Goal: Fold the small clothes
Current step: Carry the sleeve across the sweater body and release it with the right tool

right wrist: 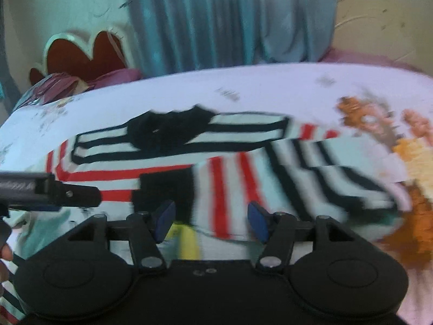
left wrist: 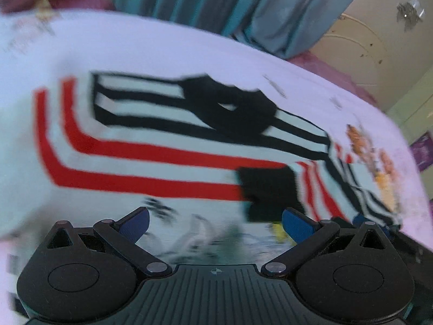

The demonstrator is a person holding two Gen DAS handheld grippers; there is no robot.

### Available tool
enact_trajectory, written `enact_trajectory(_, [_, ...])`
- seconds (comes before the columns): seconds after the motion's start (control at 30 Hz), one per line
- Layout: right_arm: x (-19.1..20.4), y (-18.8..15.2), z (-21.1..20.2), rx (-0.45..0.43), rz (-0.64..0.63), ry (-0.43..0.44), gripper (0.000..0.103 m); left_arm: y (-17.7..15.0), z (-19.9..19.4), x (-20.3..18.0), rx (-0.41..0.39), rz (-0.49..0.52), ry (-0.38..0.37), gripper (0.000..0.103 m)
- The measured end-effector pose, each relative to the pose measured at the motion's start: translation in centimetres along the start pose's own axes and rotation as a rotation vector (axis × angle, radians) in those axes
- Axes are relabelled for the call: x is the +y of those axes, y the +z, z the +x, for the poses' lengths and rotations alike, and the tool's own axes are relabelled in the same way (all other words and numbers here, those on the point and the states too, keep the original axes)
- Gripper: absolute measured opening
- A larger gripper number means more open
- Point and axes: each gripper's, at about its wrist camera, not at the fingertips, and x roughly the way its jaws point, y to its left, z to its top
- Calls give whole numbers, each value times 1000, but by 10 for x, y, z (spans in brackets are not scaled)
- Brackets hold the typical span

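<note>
The left tongs (left wrist: 215, 223) stand wide apart with nothing between their blue pads, hovering over the near edge of the striped shirt (left wrist: 151, 146). The right tongs (right wrist: 211, 220) are also apart, gripping nothing, just above the shirt's folded-over flap. No earlier view is at hand, and both pictures are blurred.

The shirt lies spread on a bed (right wrist: 270, 86) covered in a pale sheet printed with orange cartoon figures (right wrist: 362, 119), which show on the right tongs' side of the shirt. Beyond the shirt hangs a blue-grey curtain (right wrist: 216, 21); to the left of it in the right wrist view stands a dark red, scalloped headboard (right wrist: 81, 54), and a cream wall shows on the other side.

The shirt is white with red and black stripes, a black collar area at its far edge and a black patch (right wrist: 165, 189) near the tongs. One striped side is folded inward across the body.
</note>
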Motion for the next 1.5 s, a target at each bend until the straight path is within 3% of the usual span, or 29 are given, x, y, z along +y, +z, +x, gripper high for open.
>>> enact_trajectory(0.23, [-48, -19, -22, -21, 30, -140, 60, -7, 38, -39, 32, 45, -33, 102])
enact_trajectory(0.3, [-57, -24, -22, -17, 60, -161, 60, -9, 41, -46, 15, 59, -38, 84])
enact_trajectory(0.37, [-69, -30, -27, -28, 91, -181, 60, -9, 43, -48, 0, 65, -39, 78])
enact_trajectory(0.43, [-79, -35, -27, -24, 105, -201, 62, -9, 42, -49, -28, 82, -53, 54])
enact_trajectory(0.47, [-80, -37, -25, -21, 111, -214, 65, -8, 43, -47, -29, 84, -60, 32])
enact_trajectory(0.53, [-87, -40, -21, -11, 125, -232, 65, -6, 43, -45, -31, 80, -54, 11])
enact_trajectory(0.6, [-92, -40, -16, 0, 135, -237, 65, -3, 40, -42, -46, 74, -65, 7])
enact_trajectory(0.73, [-95, -39, -4, 20, 144, -238, 65, 12, 7, -37, -144, 55, -104, 6])
enact_trajectory(0.83, [-90, -37, 4, 19, 142, -225, 64, 29, -24, -26, -240, 44, -93, 6])
enact_trajectory(0.97, [-79, -33, 15, 26, 126, -191, 41, 41, -53, 3, -324, 29, -23, 6])
enact_trajectory(1.1, [-65, -32, 22, 39, 81, -163, 22, 31, -45, 42, -276, -10, 69, 6])
enact_trajectory(1.2, [-64, -35, 23, 41, 58, -172, 18, 14, -26, 61, -215, -34, 118, 6])
enact_trajectory(1.37, [-77, -41, 20, 75, 101, -156, 19, -6, 2, 65, -168, -21, 167, 6])
enact_trajectory(1.43, [-78, -41, 17, 97, 99, -136, 28, -3, 1, 61, -161, -12, 182, 6])
enact_trajectory(1.5, [-79, -40, 6, 102, 99, -123, 51, -3, -9, 60, -183, -12, 205, 7])
